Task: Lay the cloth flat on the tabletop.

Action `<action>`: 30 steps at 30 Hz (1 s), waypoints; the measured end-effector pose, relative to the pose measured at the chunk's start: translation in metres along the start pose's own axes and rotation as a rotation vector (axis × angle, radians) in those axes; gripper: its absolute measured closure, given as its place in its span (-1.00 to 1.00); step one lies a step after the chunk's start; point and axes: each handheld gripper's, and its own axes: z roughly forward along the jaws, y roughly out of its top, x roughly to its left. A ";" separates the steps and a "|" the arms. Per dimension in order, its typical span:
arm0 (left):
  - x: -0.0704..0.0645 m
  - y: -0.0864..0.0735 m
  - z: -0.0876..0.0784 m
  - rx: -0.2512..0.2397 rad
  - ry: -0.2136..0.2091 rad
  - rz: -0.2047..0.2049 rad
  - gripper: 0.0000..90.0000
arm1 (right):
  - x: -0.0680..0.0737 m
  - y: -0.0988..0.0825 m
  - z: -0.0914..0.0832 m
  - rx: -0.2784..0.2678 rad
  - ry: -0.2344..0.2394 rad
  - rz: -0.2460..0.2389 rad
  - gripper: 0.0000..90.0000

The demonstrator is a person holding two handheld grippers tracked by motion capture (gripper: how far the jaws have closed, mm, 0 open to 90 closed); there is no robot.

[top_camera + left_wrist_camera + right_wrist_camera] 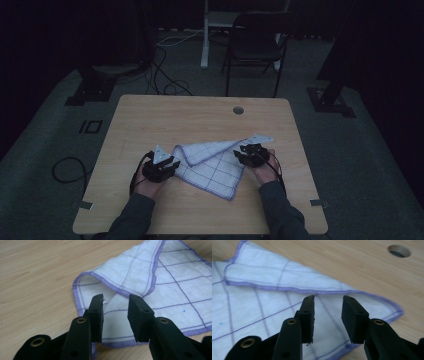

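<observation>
A white cloth [212,165] with purple grid lines and a purple hem lies partly folded on the wooden table [200,115]. My left gripper [167,165] sits at the cloth's left edge, jaws apart, and the folded cloth [140,282] lies beyond and under them with nothing pinched. At the cloth's right corner is my right gripper [245,152], jaws also apart above the cloth [269,290]. The hemmed corner [395,308] lies just past the right jaw. Both pairs of jaws stand clear of the fabric.
A round cable hole [238,110] is in the table's far side, also seen as the hole [399,250] ahead of the right gripper. A dark chair [255,45] and cables [165,75] are on the floor beyond the table.
</observation>
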 end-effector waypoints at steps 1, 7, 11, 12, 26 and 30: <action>-0.001 0.001 0.001 0.001 -0.003 0.003 0.44 | 0.003 -0.001 0.001 -0.001 0.009 0.000 0.39; -0.007 0.007 0.008 0.006 -0.018 0.032 0.37 | 0.024 -0.008 0.005 0.003 0.051 -0.022 0.37; -0.011 0.008 0.015 0.019 -0.022 0.049 0.35 | 0.038 -0.012 0.008 0.009 0.072 -0.038 0.36; -0.012 0.009 0.016 0.022 -0.022 0.051 0.34 | 0.040 -0.013 0.008 0.008 0.076 -0.040 0.35; -0.030 0.016 0.033 0.037 -0.059 0.129 0.31 | 0.058 -0.033 0.014 0.046 0.109 -0.056 0.35; -0.035 0.017 0.043 0.063 -0.061 0.161 0.28 | 0.059 -0.036 0.015 0.064 0.117 -0.054 0.34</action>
